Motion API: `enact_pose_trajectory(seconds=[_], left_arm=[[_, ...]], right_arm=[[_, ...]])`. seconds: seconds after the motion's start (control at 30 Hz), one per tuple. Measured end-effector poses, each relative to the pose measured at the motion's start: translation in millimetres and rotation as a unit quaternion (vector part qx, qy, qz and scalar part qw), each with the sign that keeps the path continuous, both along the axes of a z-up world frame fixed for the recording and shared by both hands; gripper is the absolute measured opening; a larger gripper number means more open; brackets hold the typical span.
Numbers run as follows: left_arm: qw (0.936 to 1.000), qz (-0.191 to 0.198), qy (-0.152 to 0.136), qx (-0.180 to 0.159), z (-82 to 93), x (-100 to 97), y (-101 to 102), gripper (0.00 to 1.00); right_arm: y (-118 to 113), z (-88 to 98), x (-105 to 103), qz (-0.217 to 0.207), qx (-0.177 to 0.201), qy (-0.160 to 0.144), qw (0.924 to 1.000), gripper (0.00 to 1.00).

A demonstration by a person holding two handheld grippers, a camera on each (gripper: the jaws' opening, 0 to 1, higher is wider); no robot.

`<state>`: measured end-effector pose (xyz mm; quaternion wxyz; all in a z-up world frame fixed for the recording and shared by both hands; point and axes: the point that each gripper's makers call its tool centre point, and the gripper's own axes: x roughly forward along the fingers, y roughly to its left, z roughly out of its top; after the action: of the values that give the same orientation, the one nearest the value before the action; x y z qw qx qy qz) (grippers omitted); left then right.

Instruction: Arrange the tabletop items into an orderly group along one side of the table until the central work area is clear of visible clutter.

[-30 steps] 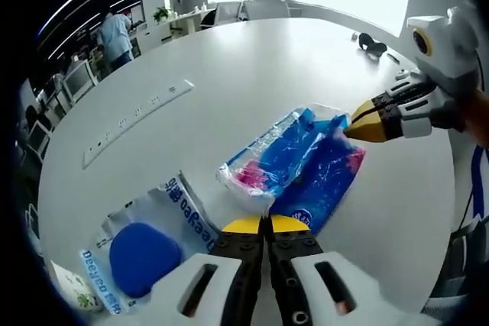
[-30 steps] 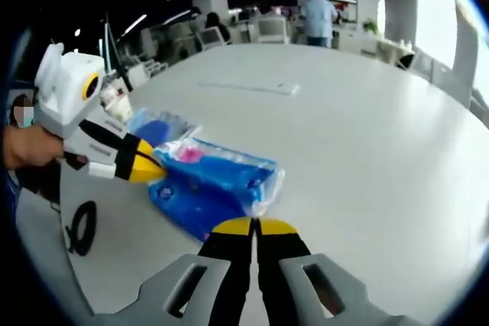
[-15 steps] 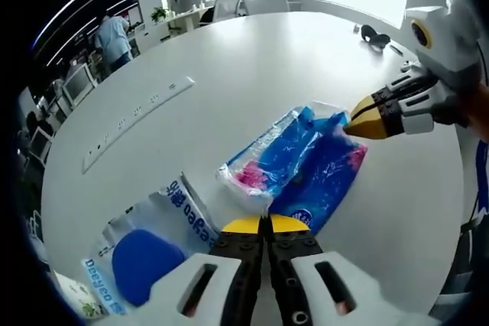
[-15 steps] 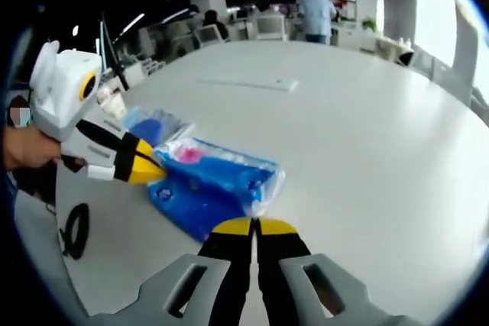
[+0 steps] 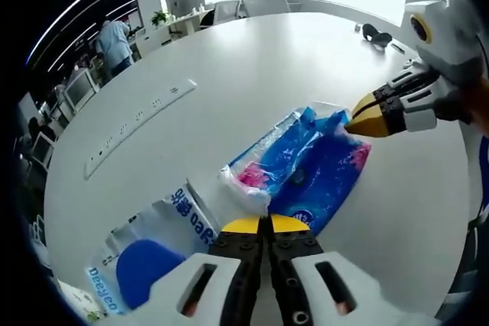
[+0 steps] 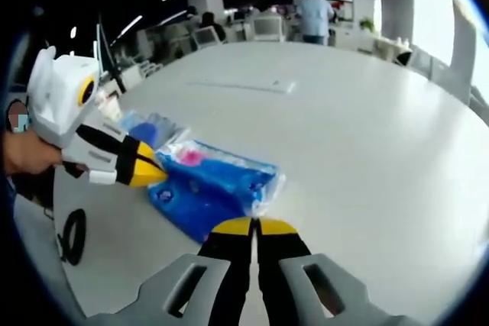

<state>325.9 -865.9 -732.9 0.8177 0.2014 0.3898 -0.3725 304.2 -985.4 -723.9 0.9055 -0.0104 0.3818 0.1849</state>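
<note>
Blue plastic packets (image 5: 302, 169) lie stacked on the white round table (image 5: 252, 66) in the left gripper view, just ahead of the left gripper (image 5: 265, 224) — its yellow tips pressed together on nothing. A pouch with a blue pad (image 5: 153, 253) sits beside it. The right gripper (image 5: 359, 121) touches the packets' far edge.

Right gripper view — own tips clenched, empty, near the packets; the left gripper touches them.

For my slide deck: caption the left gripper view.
Both shut grippers, left and right, flank stacked blue packets on a white table.
</note>
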Motion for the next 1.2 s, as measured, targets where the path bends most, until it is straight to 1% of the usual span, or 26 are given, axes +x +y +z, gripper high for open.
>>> enact_pose_trajectory(seconds=[0.23, 0.37, 0.5, 0.57, 0.63, 0.67, 0.77, 0.87, 0.93, 1.03, 1.13, 1.2], left_arm=[[1.0000, -0.002, -0.002, 0.002, -0.1, 0.5, 0.0, 0.01], [0.9999, -0.007, -0.012, 0.005, 1.1, 2.9, 0.6, 0.04], [0.9999, 0.000, -0.013, 0.000, 3.8, 4.9, 1.8, 0.08], [0.9999, 0.000, -0.016, 0.002, 4.6, 5.0, 3.1, 0.10], [0.9998, 0.001, -0.020, 0.002, 6.3, 5.0, 4.0, 0.14], [0.9998, 0.002, -0.021, 0.001, 7.2, 5.5, 4.2, 0.16], [0.9996, 0.006, -0.027, -0.002, 10.2, 7.1, 4.0, 0.23], [0.9993, 0.008, -0.035, -0.003, 15.6, 8.3, 5.0, 0.30], [0.9991, 0.010, -0.040, -0.008, 19.5, 9.6, 4.9, 0.32], [0.9987, 0.011, -0.048, -0.011, 23.8, 11.5, 5.5, 0.36], [0.9981, 0.017, -0.057, -0.014, 27.7, 13.4, 7.5, 0.44], [0.9976, 0.018, -0.064, -0.017, 30.8, 14.3, 8.6, 0.46]], right_arm=[[0.2, -0.1, 1.2, -0.003, 0.003, 0.000, 1.0000, 0.00], [1.5, -1.2, 1.6, -0.003, 0.003, 0.001, 1.0000, 0.00], [1.6, -1.8, 2.4, -0.004, -0.001, -0.002, 1.0000, 0.03], [3.2, -0.6, 2.8, -0.007, 0.007, -0.002, 0.9999, 0.05], [3.4, 0.4, 3.0, -0.009, 0.009, -0.004, 0.9999, 0.07], [3.3, 1.5, 3.6, -0.010, 0.009, -0.007, 0.9999, 0.09], [1.3, 5.2, 4.4, -0.017, 0.010, -0.016, 0.9997, 0.18], [0.7, 8.1, 5.8, -0.020, 0.011, -0.024, 0.9994, 0.30], [0.6, 9.7, 6.8, -0.020, 0.008, -0.030, 0.9993, 0.37], [1.1, 12.9, 7.7, -0.020, 0.008, -0.036, 0.9991, 0.41], [1.0, 15.4, 8.8, -0.021, 0.007, -0.040, 0.9989, 0.45], [1.8, 17.6, 8.6, -0.020, 0.007, -0.044, 0.9988, 0.48]])
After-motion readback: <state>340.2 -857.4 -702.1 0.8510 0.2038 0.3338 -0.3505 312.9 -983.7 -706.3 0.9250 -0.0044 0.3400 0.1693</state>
